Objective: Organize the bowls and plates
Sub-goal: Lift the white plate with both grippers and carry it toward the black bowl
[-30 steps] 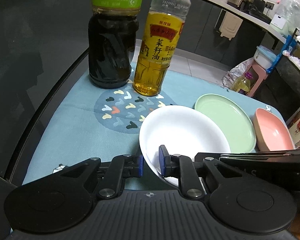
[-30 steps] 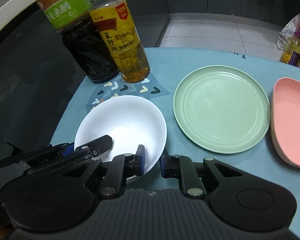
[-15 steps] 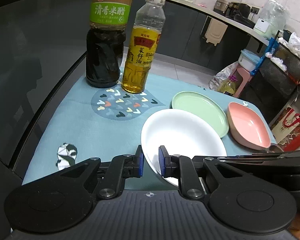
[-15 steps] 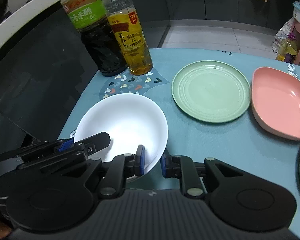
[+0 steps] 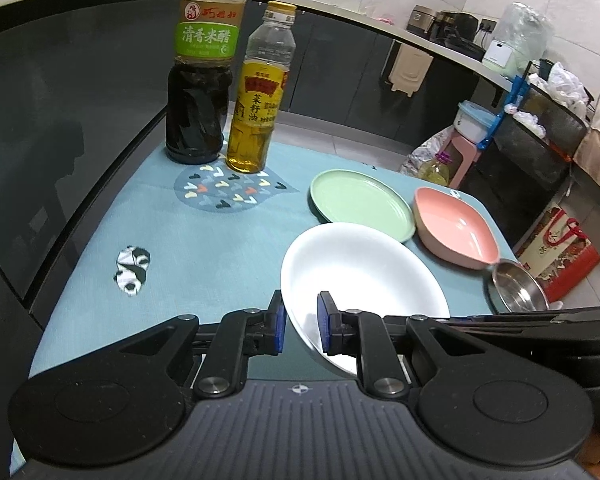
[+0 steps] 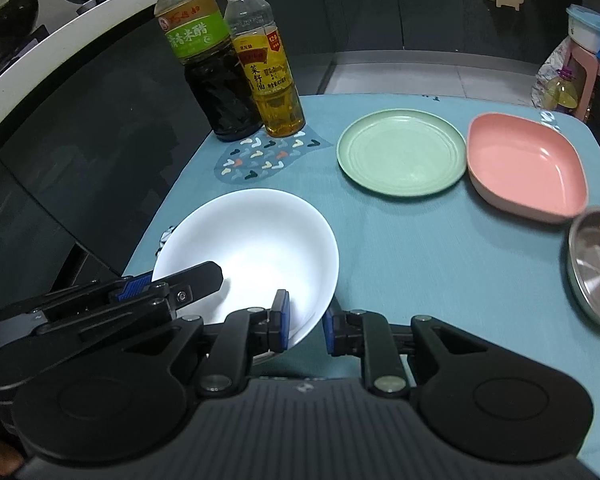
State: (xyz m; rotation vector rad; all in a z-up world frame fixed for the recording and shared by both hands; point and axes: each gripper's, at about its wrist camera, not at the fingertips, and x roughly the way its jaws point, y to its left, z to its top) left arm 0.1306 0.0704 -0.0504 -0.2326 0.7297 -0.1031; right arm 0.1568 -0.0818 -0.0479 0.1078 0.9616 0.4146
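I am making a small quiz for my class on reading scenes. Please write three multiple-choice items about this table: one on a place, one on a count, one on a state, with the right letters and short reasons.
1. Where does the green plate lie?
A) between the golden bottle and the pink dish
B) inside the pink dish
C) on the floor

2. How many bottles stand on the blue cloth?
A) one
B) two
C) four

3. What are the left tongs doing?
A) hanging open
B) shut on a bottle cap
C) shut on the white bowl

Answers: 1 A, bottle on one side, dish on the other; 2 B, the dark bottle and the golden one; 3 C, the bowl's rim sits between both pads.
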